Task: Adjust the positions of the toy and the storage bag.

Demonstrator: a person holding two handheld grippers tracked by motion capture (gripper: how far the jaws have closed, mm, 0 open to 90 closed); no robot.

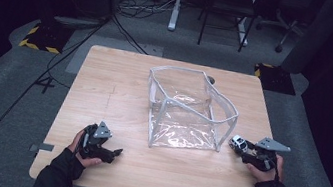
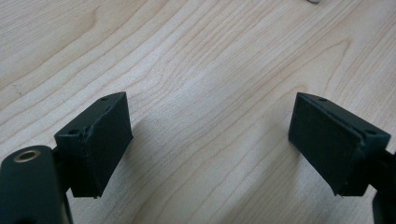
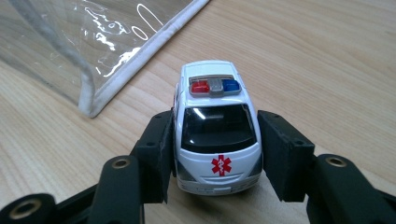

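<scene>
Clearly the right gripper (image 3: 217,149), clamped on the toy ambulance (image 3: 216,126), sits just right of the clear bag (image 1: 187,109), whose open top lies up-left; the left gripper (image 2: 208,144) is spread wide, holding nothing.

Your left gripper (image 1: 112,152) rests on the wooden table (image 1: 105,84) near its front edge, apart from the clear plastic bag (image 1: 187,109) standing open at the middle. Your right gripper (image 1: 243,147) holds a small white toy car (image 1: 238,143) just beside the bag's right corner.
</scene>
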